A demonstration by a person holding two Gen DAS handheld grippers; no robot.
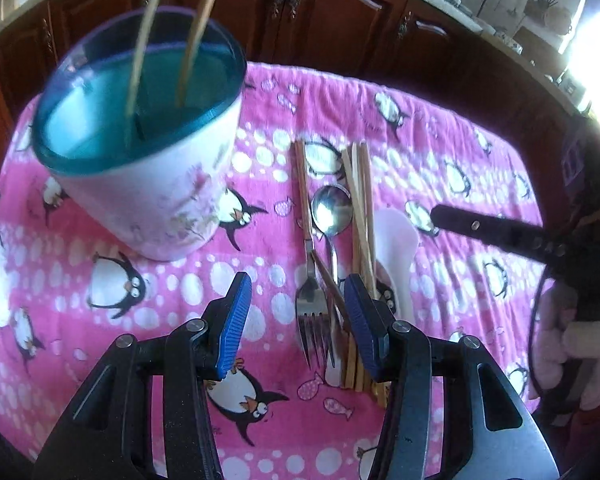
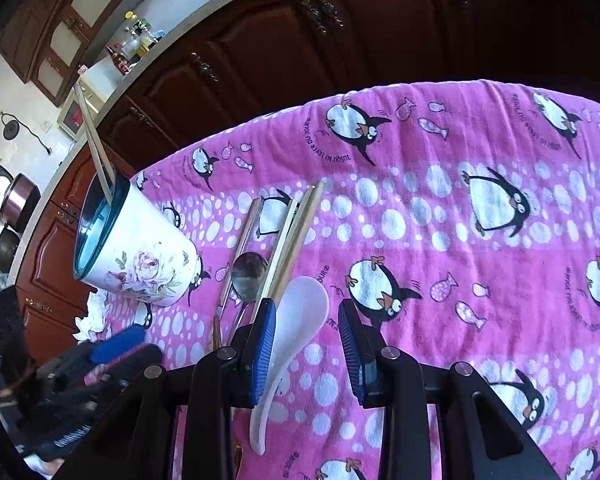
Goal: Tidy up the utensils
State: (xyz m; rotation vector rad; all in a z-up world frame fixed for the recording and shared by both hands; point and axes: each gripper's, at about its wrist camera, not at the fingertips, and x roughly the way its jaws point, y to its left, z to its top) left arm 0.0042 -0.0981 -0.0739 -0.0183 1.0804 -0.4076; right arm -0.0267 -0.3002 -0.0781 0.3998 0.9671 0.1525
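Note:
A white flowered cup [image 1: 140, 148] with a teal rim stands on the pink penguin cloth [image 1: 440, 152], two chopsticks [image 1: 196, 36] leaning in it. To its right lie a fork [image 1: 312, 308], a metal spoon [image 1: 332, 208], a bundle of wooden chopsticks [image 1: 362, 208] and a white plastic spoon [image 1: 396, 240]. My left gripper [image 1: 296, 284] is open just above the fork's tines. My right gripper [image 2: 307, 308] is open around the white plastic spoon [image 2: 300, 340]; the spoon lies near the left pad and the right pad stands clear of it.
Dark wooden cabinets [image 2: 300, 40] run behind the table's far edge. Crumpled white tissue [image 2: 94, 316] lies beside the cup [image 2: 140, 256]. A gloved hand [image 1: 560, 340] holds the right gripper's handle at the right edge. The cloth right of the utensils [image 2: 460, 240] carries nothing.

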